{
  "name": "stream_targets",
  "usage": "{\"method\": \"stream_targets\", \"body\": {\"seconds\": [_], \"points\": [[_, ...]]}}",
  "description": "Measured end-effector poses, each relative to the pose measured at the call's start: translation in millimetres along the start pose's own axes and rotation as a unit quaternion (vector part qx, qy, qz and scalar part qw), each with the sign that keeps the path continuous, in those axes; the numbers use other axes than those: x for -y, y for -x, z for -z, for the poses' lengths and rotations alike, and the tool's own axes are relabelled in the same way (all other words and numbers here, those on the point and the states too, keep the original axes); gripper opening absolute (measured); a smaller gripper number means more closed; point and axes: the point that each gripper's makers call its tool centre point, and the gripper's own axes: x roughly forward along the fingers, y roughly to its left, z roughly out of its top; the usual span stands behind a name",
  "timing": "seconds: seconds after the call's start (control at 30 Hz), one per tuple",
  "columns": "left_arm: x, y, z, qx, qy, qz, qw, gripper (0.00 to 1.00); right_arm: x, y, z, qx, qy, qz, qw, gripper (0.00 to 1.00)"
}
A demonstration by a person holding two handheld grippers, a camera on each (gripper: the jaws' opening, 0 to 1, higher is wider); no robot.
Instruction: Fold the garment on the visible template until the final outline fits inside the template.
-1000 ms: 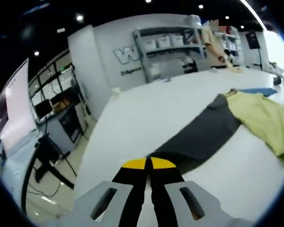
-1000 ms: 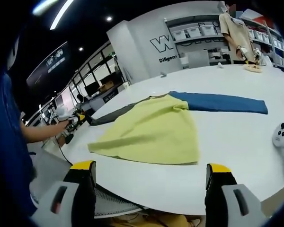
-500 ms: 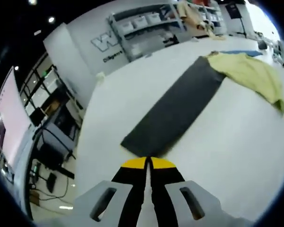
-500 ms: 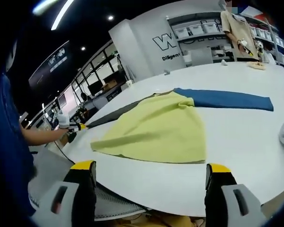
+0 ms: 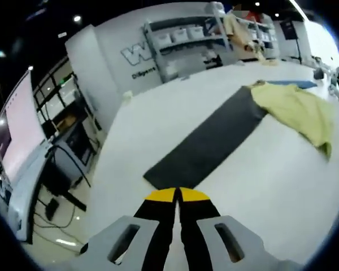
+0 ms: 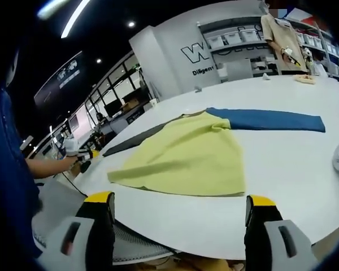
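A large white table [image 6: 282,186] fills a bright workshop, with grey shelving [image 5: 186,42] of white bins along the far wall.

On this table lies the garment: a long-sleeved top with a pale yellow fabric body [image 6: 183,161], one dark grey sleeve [image 5: 206,144] and one blue sleeve [image 6: 265,119]. It is spread flat with both sleeves stretched straight out to opposite sides, probably so the folds can begin cleanly. No template outline can be made out under it.

The left gripper [image 5: 177,196], yellow-tipped and black, has its jaws pressed together just short of the grey sleeve's cuff; nothing can be seen caught between them. It looks placed to take that cuff and carry the sleeve toward the yellow body.

The right gripper [image 6: 179,210] has its jaws wide apart and hangs off the table's near edge, well apart from the yellow hem, apparently waiting.

Beyond the grey sleeve stand desks with monitors [image 5: 14,135]. A person [image 6: 282,36] stands by the shelving.
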Motion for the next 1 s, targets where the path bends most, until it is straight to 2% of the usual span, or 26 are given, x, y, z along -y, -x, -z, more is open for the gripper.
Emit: {"method": "stream_targets", "body": {"seconds": [0.07, 0.17, 0.23, 0.33, 0.37, 0.4, 0.43, 0.5, 0.53, 0.57, 0.63, 0.67, 0.73, 0.8, 0.87, 0.9, 0.93, 1.0], "points": [[10.8, 3.7, -8.3, 0.012, 0.013, 0.01, 0.9998, 0.11, 1.1, 0.0, -0.3, 0.002, 0.001, -0.001, 1.0, 0.96], [34.7, 7.3, -19.0, 0.03, 0.053, 0.043, 0.9972, 0.23, 3.8, 0.3, -2.0, 0.007, 0.002, 0.002, 1.0, 0.95], [45.1, 7.4, -20.5, 0.035, 0.063, 0.055, 0.9959, 0.29, 5.6, -0.1, -3.0, 0.009, 0.001, 0.004, 1.0, 0.94], [77.8, 14.7, -29.9, 0.044, 0.082, 0.099, 0.9907, 0.37, 13.0, -2.2, -4.6, 0.013, -0.001, 0.013, 0.9998, 0.93], [81.2, 14.8, -29.9, 0.044, 0.084, 0.104, 0.99, 0.4, 16.7, -3.1, -5.2, 0.014, 0.0, 0.019, 0.9997, 0.93], [94.2, 17.1, -32.4, 0.045, 0.091, 0.127, 0.9867, 0.42, 24.0, -5.3, -4.1, 0.015, 0.001, 0.027, 0.9995, 0.92], [99.4, 18.3, -33.4, 0.044, 0.093, 0.138, 0.9852, 0.46, 26.9, -6.4, -3.5, 0.016, 0.001, 0.03, 0.9994, 0.9], [133.4, 27.7, -39.3, 0.035, 0.102, 0.191, 0.9756, 0.54, 33.4, -12.3, -4.1, 0.015, 0.004, 0.037, 0.9992, 0.84], [137.6, 28.8, -40.2, 0.034, 0.104, 0.198, 0.9741, 0.61, 34.7, -13.4, -4.1, 0.014, 0.006, 0.038, 0.9992, 0.81], [153.2, 33.7, -46.6, 0.038, 0.1, 0.219, 0.9698, 0.66, 46.7, -20.8, 1.4, 0.007, 0.007, 0.046, 0.9989, 0.77], [171.4, 40.6, -52.4, 0.04, 0.092, 0.243, 0.9649, 0.74, 51.0, -22.5, -3.4, 0.007, 0.013, 0.052, 0.9986, 0.72], [192.1, 49.2, -57.3, 0.038, 0.084, 0.269, 0.9587, 0.76, 56.4, -25.4, -2.4, 0.006, 0.013, 0.057, 0.9983, 0.69], [209.4, 60.5, -65.4, 0.035, 0.08, 0.287, 0.954, 0.82, 61.1, -27.8, -3.9, 0.008, 0.013, 0.064, 0.9979, 0.67], [222.0, 64.5, -65.3, 0.032, 0.081, 0.305, 0.9483, 0.88, 64.4, -28.9, -5.7, 0.005, 0.012, 0.069, 0.9975, 0.62], [235.1, 73.1, -73.3, 0.032, 0.079, 0.311, 0.9467, 0.97, 68.5, -30.4, -4.2, 0.001, 0.016, 0.076, 0.9969, 0.55], [229.6, 71.9, -72.4, 0.034, 0.078, 0.311, 0.9466, 0.99, 70.8, -31.4, -3.0, -0.003, 0.016, 0.08, 0.9967, 0.52], [230.0, 73.7, -73.3, 0.038, 0.075, 0.321, 0.9434, 0.99, 72.4, -32.2, -2.6, -0.007, 0.016, 0.082, 0.9965, 0.49], [233.6, 80.4, -75.0, 0.038, 0.079, 0.321, 0.9429, 0.99, 75.2, -36.4, -1.1, -0.012, 0.013, 0.084, 0.9963, 0.49]]}}
